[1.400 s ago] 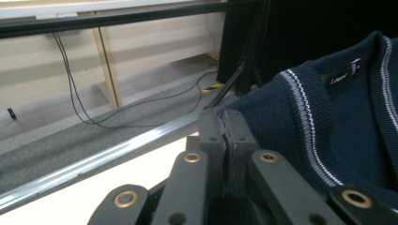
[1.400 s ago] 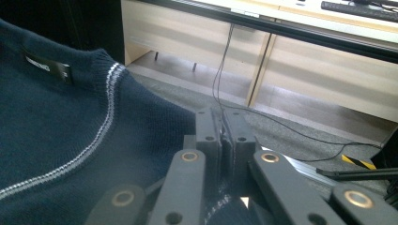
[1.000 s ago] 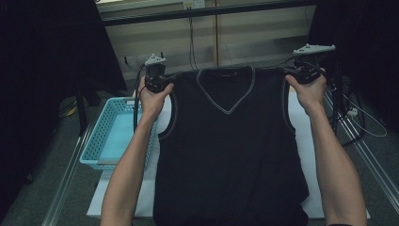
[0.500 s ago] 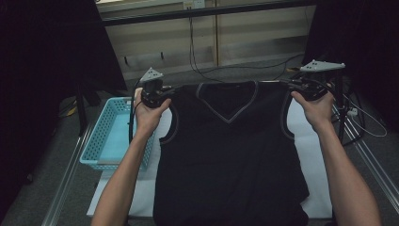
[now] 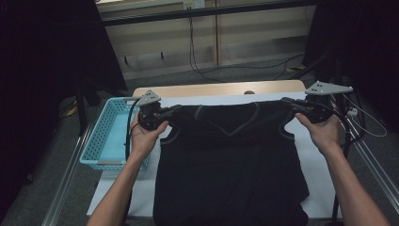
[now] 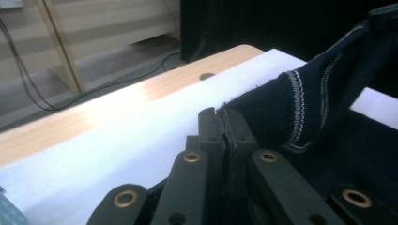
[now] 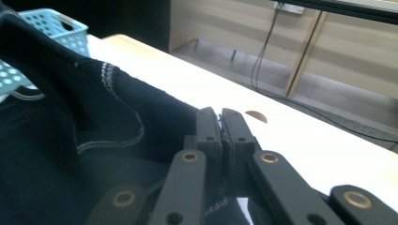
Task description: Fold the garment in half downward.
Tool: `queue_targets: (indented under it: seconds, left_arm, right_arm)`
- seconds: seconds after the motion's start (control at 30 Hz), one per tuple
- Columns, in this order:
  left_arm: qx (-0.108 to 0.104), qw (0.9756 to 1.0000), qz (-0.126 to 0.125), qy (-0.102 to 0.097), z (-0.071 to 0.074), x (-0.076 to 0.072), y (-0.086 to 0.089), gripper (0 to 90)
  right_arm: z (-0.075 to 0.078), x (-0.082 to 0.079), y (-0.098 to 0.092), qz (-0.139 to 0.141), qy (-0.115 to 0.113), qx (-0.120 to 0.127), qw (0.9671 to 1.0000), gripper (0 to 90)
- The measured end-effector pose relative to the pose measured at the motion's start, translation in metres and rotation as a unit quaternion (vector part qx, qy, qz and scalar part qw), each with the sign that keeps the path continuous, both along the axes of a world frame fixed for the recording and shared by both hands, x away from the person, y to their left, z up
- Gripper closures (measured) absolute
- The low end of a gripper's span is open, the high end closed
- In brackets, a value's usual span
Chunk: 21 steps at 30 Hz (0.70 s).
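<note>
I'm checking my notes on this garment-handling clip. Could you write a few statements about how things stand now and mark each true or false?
1. The left gripper is shut on the black vest. True.
2. The right gripper hangs open above the cloth. False: its jaws pinch the vest's shoulder edge.
3. The blue basket sits at the left side of the table. True.
4. The vest lies inside the basket. False: it is spread on the white cover, its shoulders lifted.
5. The vest has a V-shaped neckline. True.
</note>
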<state>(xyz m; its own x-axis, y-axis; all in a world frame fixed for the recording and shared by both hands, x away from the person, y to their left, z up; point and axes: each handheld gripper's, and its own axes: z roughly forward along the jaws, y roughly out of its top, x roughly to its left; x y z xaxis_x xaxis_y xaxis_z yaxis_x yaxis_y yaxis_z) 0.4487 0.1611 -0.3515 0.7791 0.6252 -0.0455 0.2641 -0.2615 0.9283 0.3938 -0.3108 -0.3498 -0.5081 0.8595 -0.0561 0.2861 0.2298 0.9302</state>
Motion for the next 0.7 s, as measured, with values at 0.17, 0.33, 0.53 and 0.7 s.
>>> queue_targets:
  seconds: [0.17, 0.33, 0.53, 0.7]
  left_arm:
    - [-0.001, 0.9999, -0.010, 0.009, -0.010, -0.017, 0.007, 87.9]
    - [0.007, 0.9997, -0.018, 0.012, -0.018, -0.032, 0.013, 87.9]
    - [0.005, 0.9985, -0.042, 0.036, -0.029, -0.052, 0.015, 87.9]
    - [0.030, 0.9972, -0.048, 0.048, -0.049, -0.065, 0.017, 87.9]
  right_arm:
    - [-0.009, -0.019, 0.001, 0.011, 0.004, -0.008, 0.9999, 86.5]
    - [-0.022, -0.038, 0.003, 0.023, 0.013, -0.013, 0.9996, 86.5]
    - [-0.037, -0.059, 0.005, 0.031, 0.029, -0.017, 0.9990, 86.5]
    - [-0.059, -0.076, 0.007, 0.040, 0.053, -0.026, 0.9975, 86.5]
